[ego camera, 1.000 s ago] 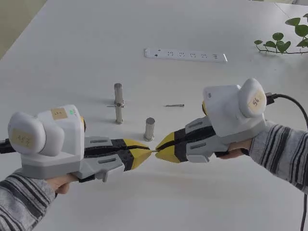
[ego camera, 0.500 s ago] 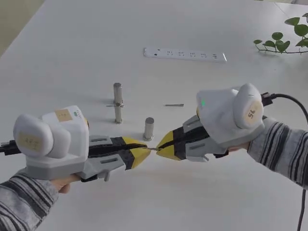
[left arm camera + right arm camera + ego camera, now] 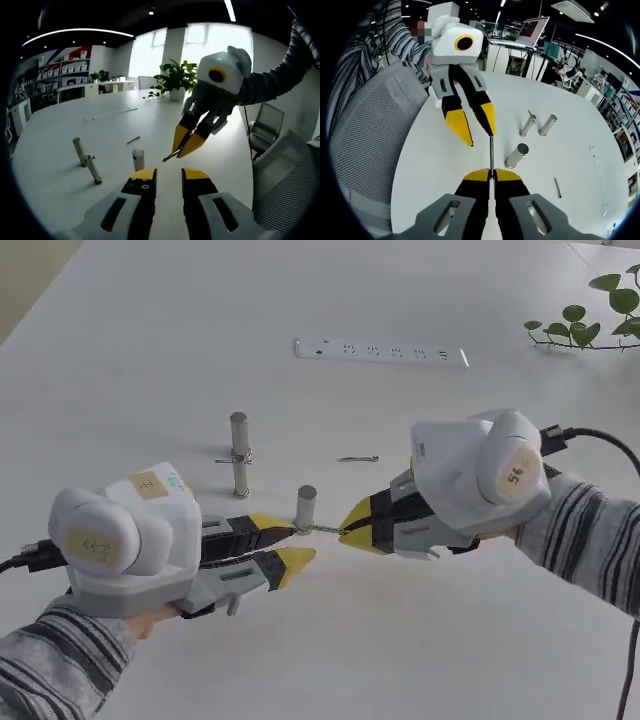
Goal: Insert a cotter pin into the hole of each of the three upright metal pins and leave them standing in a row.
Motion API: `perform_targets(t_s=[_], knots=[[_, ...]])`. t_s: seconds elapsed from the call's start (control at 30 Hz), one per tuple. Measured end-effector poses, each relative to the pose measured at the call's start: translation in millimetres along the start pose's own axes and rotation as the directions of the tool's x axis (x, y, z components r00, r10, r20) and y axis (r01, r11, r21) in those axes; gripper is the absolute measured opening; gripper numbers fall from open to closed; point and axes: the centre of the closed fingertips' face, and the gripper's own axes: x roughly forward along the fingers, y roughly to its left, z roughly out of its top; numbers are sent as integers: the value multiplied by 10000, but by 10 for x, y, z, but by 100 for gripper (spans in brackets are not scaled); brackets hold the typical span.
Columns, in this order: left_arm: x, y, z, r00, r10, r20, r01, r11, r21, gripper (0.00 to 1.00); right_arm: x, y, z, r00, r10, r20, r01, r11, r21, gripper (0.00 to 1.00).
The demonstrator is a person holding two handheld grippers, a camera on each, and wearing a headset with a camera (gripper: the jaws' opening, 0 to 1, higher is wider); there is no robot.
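My right gripper (image 3: 346,528) is shut on a thin cotter pin (image 3: 322,529), which points left at the upper end of the nearest upright metal pin (image 3: 305,508). In the right gripper view the cotter pin (image 3: 491,154) runs straight out from the shut jaws beside that metal pin (image 3: 516,156). My left gripper (image 3: 303,542) stands open just below the cotter pin with nothing between its jaws. Two more metal pins (image 3: 240,452) stand upright further left, and a cotter pin (image 3: 233,459) crosses the nearer one. Another cotter pin (image 3: 358,458) lies loose on the table.
A white power strip (image 3: 380,352) lies across the far side of the white table (image 3: 150,360). Plant leaves (image 3: 590,325) reach in at the far right. A black cable (image 3: 610,455) trails from the right gripper.
My left gripper has opened and let go of the cotter pin. The right gripper keeps it and has carried it up and left to the nearest metal pin.
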Motion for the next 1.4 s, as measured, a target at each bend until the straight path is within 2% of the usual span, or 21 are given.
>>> perform_targets(t_s=[0.07, 0.13, 0.27, 0.53, 0.63, 0.73, 0.87, 1.1, 1.4], knots=[[18, 65, -24, 9991, 415, -66, -414, 9990, 156, 22, 1, -42, -27, 10000, -92, -36, 92, 10000, 24, 0], [39, 144, -61, 9967, 805, -54, -804, 9967, 107, 25, 5, -83, -56, 9998, -173, -72, 174, 9998, 109, 0], [72, 244, -58, 9891, 1470, 71, -1470, 9891, -54, 29, 9, -148, -111, 9994, -296, -204, 298, 9995, 125, 0], [219, 391, -143, 9761, 2166, -174, -2168, 9762, -109, 29, 56, -320, -207, 9981, -469, -389, 473, 9988, 94, 0], [261, 444, -161, 9678, 2508, -233, -2511, 9679, -108, 29, 70, -369, -245, 9979, -484, -425, 488, 9988, 96, 0], [309, 513, -190, 9592, 2813, -269, -2822, 9584, -426, 27, 86, -406, -261, 9978, -501, -435, 506, 9987, 101, 0], [361, 544, -204, 9563, 2916, -232, -2925, 9529, -797, 23, 128, -428, -293, 9975, -454, -547, 458, 9989, 49, 0], [455, 563, -241, 9529, 3008, -378, -3031, 9483, -941, 23, 181, -423, -318, 9984, -282, -486, 286, 9996, 82, 0], [541, 536, -280, 9512, 3043, -520, -3085, 9426, -1279, 20, 163, -420, -261, 9993, -243, -292, 245, 9997, 75, 0]])
